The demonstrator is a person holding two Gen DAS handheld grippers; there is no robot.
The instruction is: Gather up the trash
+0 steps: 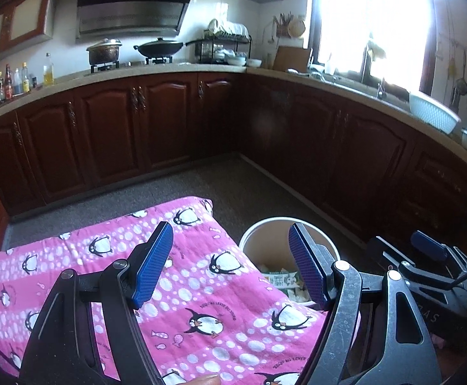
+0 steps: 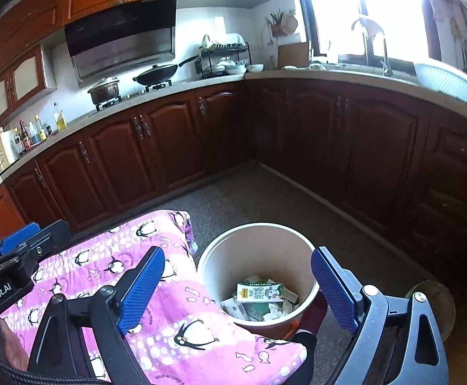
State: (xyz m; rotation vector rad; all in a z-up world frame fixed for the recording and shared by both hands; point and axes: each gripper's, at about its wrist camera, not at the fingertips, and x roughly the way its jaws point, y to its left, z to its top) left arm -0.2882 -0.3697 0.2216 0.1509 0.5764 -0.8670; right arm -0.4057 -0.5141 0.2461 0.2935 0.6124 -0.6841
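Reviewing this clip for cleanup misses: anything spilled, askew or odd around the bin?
Nothing stands out. The trash bin stands upright on the floor beside the pink penguin cloth, with a green milk carton and crumpled paper inside it. No litter shows on the cloth or the visible floor. Both the left gripper and right gripper are open and empty.

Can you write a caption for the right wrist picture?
Open right claw above a bin holding a milk carton.
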